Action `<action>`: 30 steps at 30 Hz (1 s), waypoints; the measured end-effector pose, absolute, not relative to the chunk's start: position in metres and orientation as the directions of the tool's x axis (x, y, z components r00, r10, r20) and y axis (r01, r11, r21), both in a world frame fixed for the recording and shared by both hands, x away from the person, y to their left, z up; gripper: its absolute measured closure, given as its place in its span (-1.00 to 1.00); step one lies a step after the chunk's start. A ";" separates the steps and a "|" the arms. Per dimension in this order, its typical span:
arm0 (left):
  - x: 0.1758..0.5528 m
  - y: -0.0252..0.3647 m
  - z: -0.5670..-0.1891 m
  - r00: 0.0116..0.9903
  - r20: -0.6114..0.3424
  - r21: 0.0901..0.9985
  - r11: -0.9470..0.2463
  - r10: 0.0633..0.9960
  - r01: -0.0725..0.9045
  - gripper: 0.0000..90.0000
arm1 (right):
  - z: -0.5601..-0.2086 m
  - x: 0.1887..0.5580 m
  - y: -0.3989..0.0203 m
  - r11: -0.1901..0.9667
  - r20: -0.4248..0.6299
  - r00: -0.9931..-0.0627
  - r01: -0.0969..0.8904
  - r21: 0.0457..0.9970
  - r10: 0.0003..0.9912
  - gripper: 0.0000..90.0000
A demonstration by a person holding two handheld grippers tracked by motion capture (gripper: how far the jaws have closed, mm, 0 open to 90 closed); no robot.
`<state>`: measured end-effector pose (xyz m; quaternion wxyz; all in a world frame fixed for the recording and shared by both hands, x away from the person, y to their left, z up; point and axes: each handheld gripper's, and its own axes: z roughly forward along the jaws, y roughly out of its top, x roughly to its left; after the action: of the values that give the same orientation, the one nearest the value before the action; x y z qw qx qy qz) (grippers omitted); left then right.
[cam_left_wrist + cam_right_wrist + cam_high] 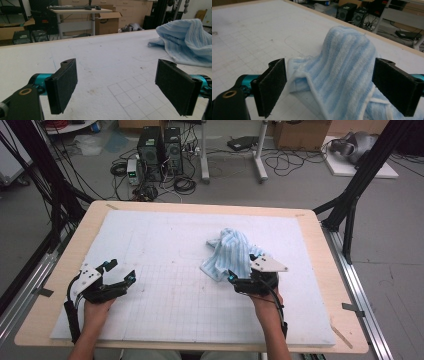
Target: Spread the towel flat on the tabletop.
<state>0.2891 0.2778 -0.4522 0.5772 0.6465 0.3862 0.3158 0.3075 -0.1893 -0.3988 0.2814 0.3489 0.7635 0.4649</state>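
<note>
Early stage: striped towel (344, 72) lies crumpled and ungrasped, right gripper (329, 87) spread wide around its near edge, left gripper (120, 87) idle, jaws apart over bare mat (165, 295).

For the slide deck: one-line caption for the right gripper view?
Right gripper, jaws wide open, faces a crumpled blue-and-white striped towel on the white gridded mat.

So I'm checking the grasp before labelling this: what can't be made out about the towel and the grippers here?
- High view: the right gripper and its grey plate cover the near edge of the striped towel.
- Right gripper view: the towel's near part is cut off by the bottom edge.
- Left gripper view: the towel's right side runs off the frame.
</note>
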 end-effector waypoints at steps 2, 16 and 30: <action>0.289 0.278 -0.452 0.502 -0.038 0.990 -0.035 0.864 0.135 -0.59 | -0.402 0.315 -0.183 0.344 -0.115 -0.596 0.286 0.894 0.794 -0.74; 0.289 0.278 -0.452 0.503 -0.041 0.990 -0.031 0.863 0.134 -0.59 | -0.416 0.363 -0.164 0.389 -0.113 -0.550 0.416 0.822 0.828 -0.73; 0.289 0.279 -0.452 0.506 -0.041 0.991 -0.031 0.862 0.132 -0.59 | -0.425 0.386 -0.166 0.414 -0.141 -0.500 0.491 0.767 0.855 -0.11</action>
<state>0.2888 0.2787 -0.4524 0.5799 0.6455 0.3850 0.3144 0.3857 -0.1665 -0.4253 0.2683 0.4222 0.7968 0.3389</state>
